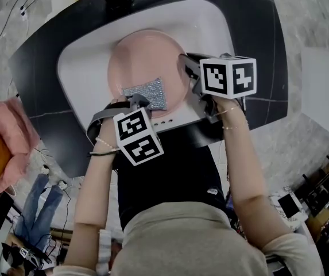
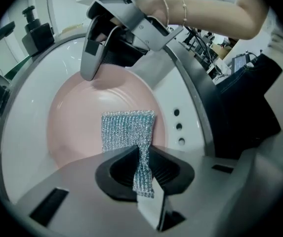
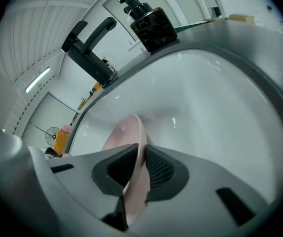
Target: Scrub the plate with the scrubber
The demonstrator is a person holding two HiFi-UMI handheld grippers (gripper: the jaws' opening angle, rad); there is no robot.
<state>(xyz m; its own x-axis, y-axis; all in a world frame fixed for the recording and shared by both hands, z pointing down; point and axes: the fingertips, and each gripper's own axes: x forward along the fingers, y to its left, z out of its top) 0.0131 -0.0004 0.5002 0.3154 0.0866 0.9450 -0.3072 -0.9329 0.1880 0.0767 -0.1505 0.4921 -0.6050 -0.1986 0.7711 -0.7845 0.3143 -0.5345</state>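
Observation:
A pink plate [image 1: 144, 59] lies inside the white sink [image 1: 84, 62]. Its right rim is clamped between the jaws of my right gripper [image 1: 186, 68], seen edge-on as the plate [image 3: 131, 147] in the right gripper view. My left gripper [image 1: 140, 101] is shut on a silver mesh scrubber [image 1: 148, 93]; the scrubber [image 2: 129, 132] hangs from the jaws over the near part of the plate [image 2: 77, 127]. In the left gripper view the right gripper [image 2: 93, 63] grips the far rim.
A black faucet [image 3: 89, 48] and a black soap pump bottle [image 3: 148, 21] stand at the sink's back edge. The sink sits in a dark countertop [image 1: 256, 33]. Overflow holes [image 2: 178, 127] show in the basin's near wall. Pink cloth [image 1: 6, 137] lies on the floor at left.

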